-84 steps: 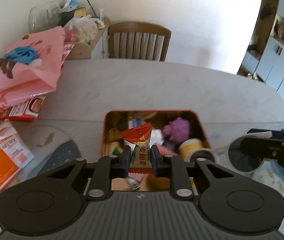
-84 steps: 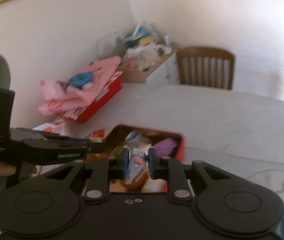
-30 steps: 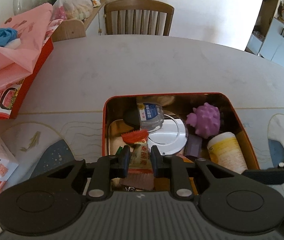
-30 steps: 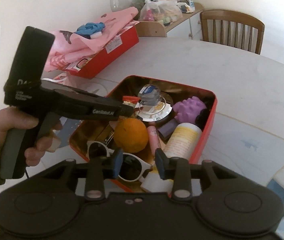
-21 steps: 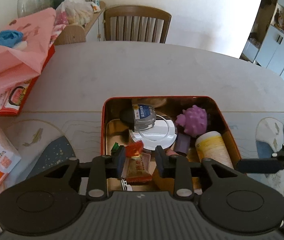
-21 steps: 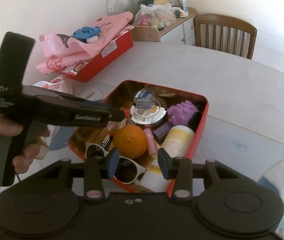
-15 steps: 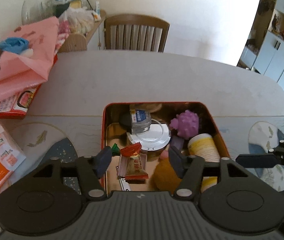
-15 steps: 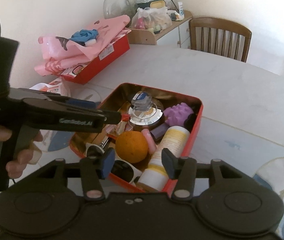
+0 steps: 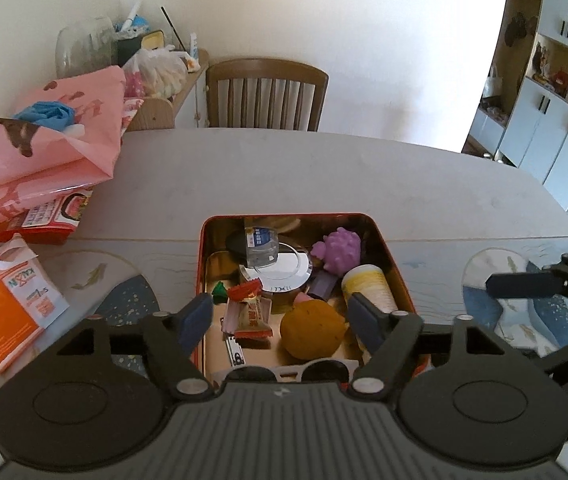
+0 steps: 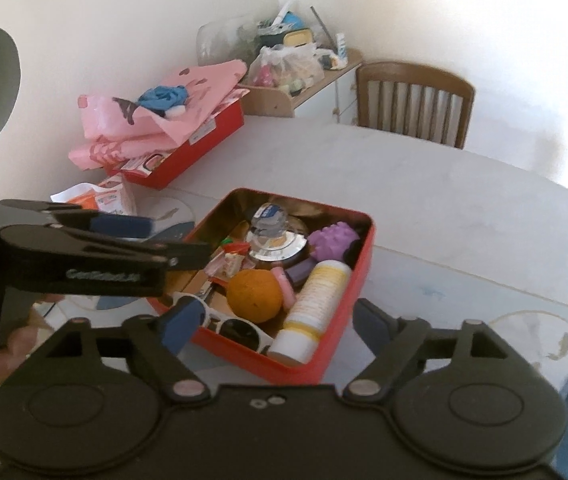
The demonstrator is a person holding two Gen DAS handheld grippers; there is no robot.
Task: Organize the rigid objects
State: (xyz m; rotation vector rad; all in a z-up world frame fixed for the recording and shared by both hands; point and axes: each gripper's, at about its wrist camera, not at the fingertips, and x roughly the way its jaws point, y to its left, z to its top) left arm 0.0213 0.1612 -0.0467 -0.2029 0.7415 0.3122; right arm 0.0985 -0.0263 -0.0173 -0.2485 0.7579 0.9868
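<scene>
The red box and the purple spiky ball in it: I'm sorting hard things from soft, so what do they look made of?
The red box looks like painted tin: its gold inner walls shine and mirror the contents. The purple spiky ball looks like matte rubber or soft plastic, with rounded moulded nubs and no gloss; whether it gives cannot be told.

Both your grippers hang spread wide and empty — left gripper (image 9: 281,322) (hand (image 10: 1,344) on its handle), right gripper (image 10: 271,326).
</scene>
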